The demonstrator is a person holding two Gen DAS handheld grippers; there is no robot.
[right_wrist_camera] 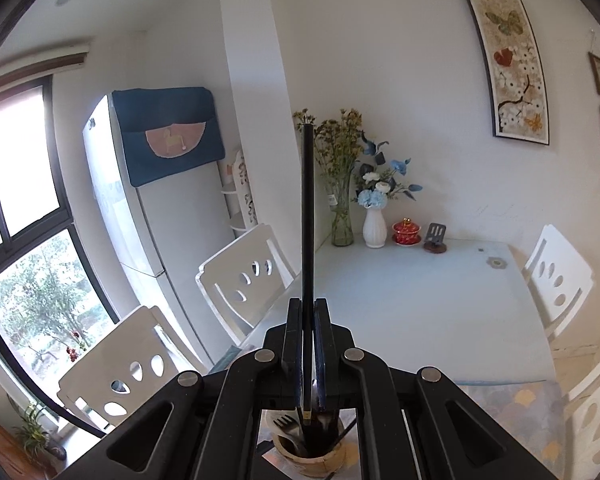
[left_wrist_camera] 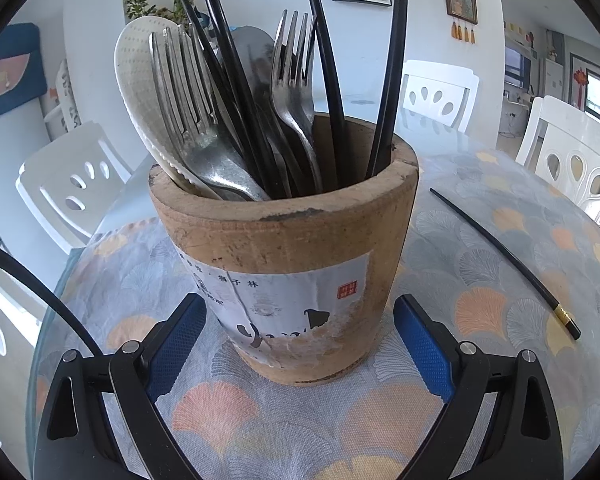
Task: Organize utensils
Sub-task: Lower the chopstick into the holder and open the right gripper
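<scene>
On the table, near edge: round tan wooden utensil holder [left_wrist_camera: 284, 264] with a torn white paper label, standing upright on the fan-patterned tablecloth [left_wrist_camera: 480, 264].
Holder contents: steel forks [left_wrist_camera: 292, 80], a white perforated rice paddle [left_wrist_camera: 140, 80], a steel spoon, several black chopsticks [left_wrist_camera: 332, 80]; all lean on the rim, handles down.
Left gripper [left_wrist_camera: 300, 344]: jaws released, spread wide, one blue-padded finger on each side of the holder's base. Pads close to the wall; cannot tell if either touches.
Loose item: one black chopstick with a gold band [left_wrist_camera: 504, 260] lying flat on the cloth to the right of the holder, well apart from it, gold end towards the near edge of the table.
Right gripper [right_wrist_camera: 309, 320]: jaws clenched on a second black chopstick [right_wrist_camera: 308, 208], gripped near its banded end, shaft pointing up past the fingertips.
Right gripper position: above the holder [right_wrist_camera: 312, 456], which shows below the fingers with a fork inside.
Open room, holder: gap on the right half of the mouth, between the chopsticks and the rim.
Open room, table: far half is bare glass [right_wrist_camera: 420, 300]; vases, a red lidded cup and a small stand sit along the far edge by the wall.
Edges: white cut-out chairs [right_wrist_camera: 244, 276] line both sides of the table.
</scene>
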